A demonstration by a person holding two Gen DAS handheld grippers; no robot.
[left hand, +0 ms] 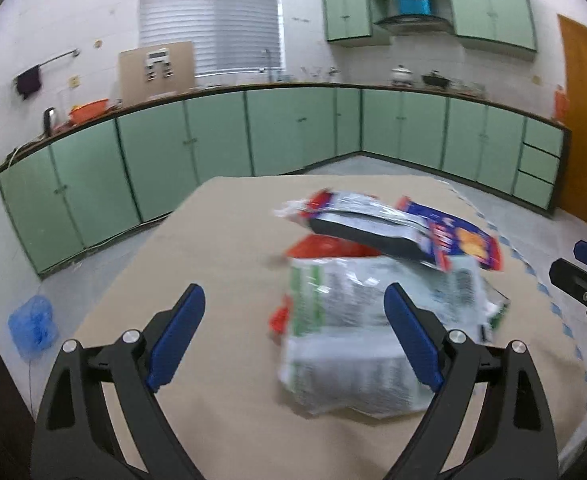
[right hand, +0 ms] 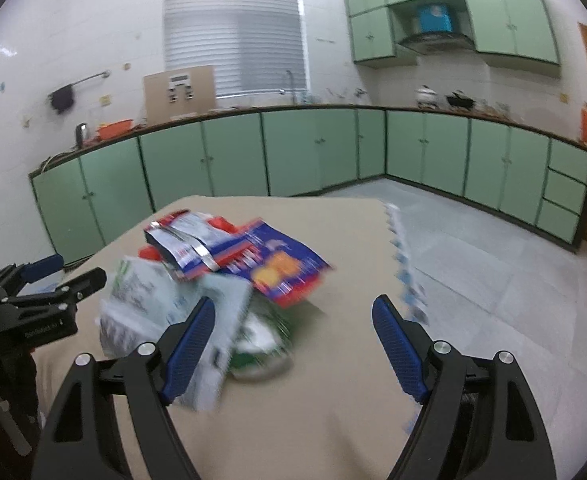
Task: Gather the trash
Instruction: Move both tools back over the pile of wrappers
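A blurred heap of wrappers lies on the beige-covered table [left hand: 213, 240]. It holds a large white-and-green packet [left hand: 365, 320], a silver-and-black packet [left hand: 357, 220] on top, a blue-and-red snack wrapper [left hand: 465, 244] and a red wrapper [left hand: 325, 248] underneath. My left gripper [left hand: 293, 296] is open just short of the heap, its right finger over the white packet with nothing pinched. My right gripper [right hand: 293, 304] is open too, at the heap's right side above the white-and-green packet [right hand: 145, 292] and the blue-and-red wrapper [right hand: 277, 268]. Each gripper shows in the other's view: the right gripper [left hand: 585, 268], the left gripper [right hand: 49, 276].
Green kitchen cabinets [left hand: 293, 132] line the far walls. A blue plastic bag [left hand: 33, 328] lies on the floor at the left. The cloth's blue-patterned hem [right hand: 405, 272] marks the table's right edge, with grey tiled floor [right hand: 493, 280] beyond. An orange door [left hand: 585, 120] stands at the right.
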